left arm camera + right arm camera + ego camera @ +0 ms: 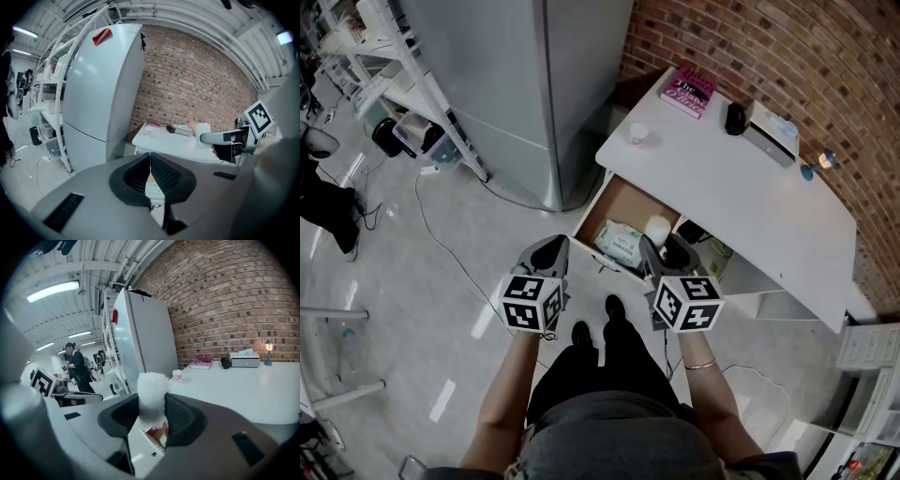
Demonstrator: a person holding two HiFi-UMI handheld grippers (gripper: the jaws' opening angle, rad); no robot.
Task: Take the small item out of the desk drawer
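A small white roll [657,229] sits between the jaws of my right gripper [662,246], which is shut on it just above the open desk drawer [619,201]. In the right gripper view the roll [152,392] stands upright between the two dark pads of the right gripper [153,409]. My left gripper [549,255] hovers to the left of the drawer's front, shut with nothing in it. In the left gripper view the tips of the left gripper [150,160] meet, and the roll [202,132] shows at the right.
A pack of wipes [623,242] lies in the drawer. The white desk [722,183] carries a pink book [687,92], a small cup [638,134], a black object [734,118] and a grey box [772,134]. A grey fridge [516,84] stands left of the desk, shelving [394,84] beyond it.
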